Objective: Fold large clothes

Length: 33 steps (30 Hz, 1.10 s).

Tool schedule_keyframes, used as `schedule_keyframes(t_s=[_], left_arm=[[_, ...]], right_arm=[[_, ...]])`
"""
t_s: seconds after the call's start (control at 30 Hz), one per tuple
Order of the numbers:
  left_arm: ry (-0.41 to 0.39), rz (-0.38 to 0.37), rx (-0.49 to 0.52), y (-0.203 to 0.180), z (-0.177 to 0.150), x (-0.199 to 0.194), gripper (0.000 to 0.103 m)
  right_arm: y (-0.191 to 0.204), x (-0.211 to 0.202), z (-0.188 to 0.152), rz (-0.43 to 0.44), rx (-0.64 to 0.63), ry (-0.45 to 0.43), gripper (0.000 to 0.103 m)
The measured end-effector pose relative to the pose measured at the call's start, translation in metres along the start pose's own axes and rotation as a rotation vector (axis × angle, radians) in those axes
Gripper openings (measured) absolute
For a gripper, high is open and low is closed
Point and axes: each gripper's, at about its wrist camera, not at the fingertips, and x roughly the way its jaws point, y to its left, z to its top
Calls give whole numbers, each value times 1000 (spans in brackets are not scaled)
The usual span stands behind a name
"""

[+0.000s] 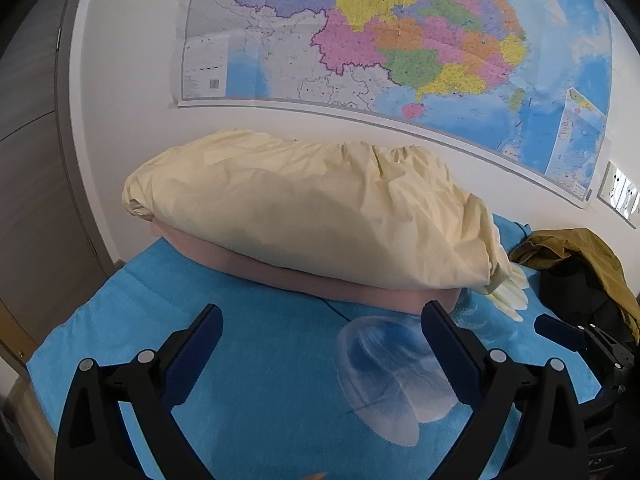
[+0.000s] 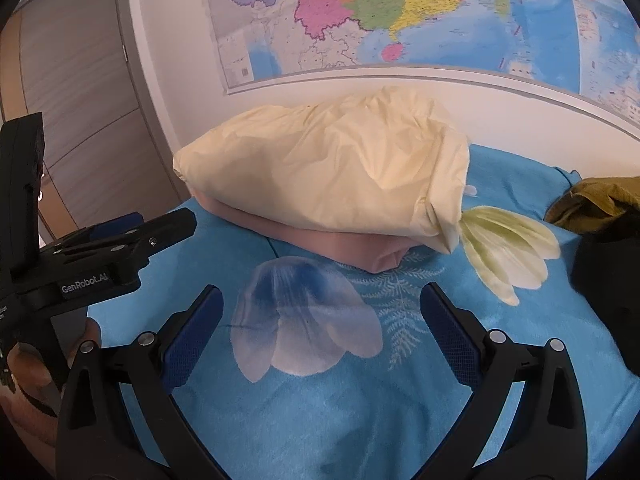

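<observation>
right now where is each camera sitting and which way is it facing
Left wrist: on the left claw, looking forward and down over the blue bedspread at the cream pillow and wall map; both its open fingers show, the right claw's tip at right.
Right wrist: on the right claw, same heading; open fingers show, the left claw and a hand at left.
Shared: pillow, pink folded cloth, map, olive jacket.
</observation>
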Motion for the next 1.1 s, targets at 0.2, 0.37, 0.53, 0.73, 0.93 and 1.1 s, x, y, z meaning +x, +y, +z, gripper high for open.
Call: schedule_keyframes(t_s=[0.2,0.37,0.53,0.73,0.93,1.1], left_arm=[[-5,-3,12,-4,-6,-8,96],[-2,-2,13,-5,-11,-13,96],[1,5,16,-6,-17,-16,96],[5,16,23,-8,-23,-19,96],[-3,24,31,-10,-25,-23,96],[-5,21,37,-11,-25,-25,96]], right_arm=[[0,-7,-8,-4,15,1,97],[1,-12,-12,-3,20,-5,97],[3,-17,-15,-9,15,-10,97],[4,-22,-17,-13,7,-15,97],[5,-25,-19,-17,12,-23,97],[4,-26,-19,-19,9,-22,97]])
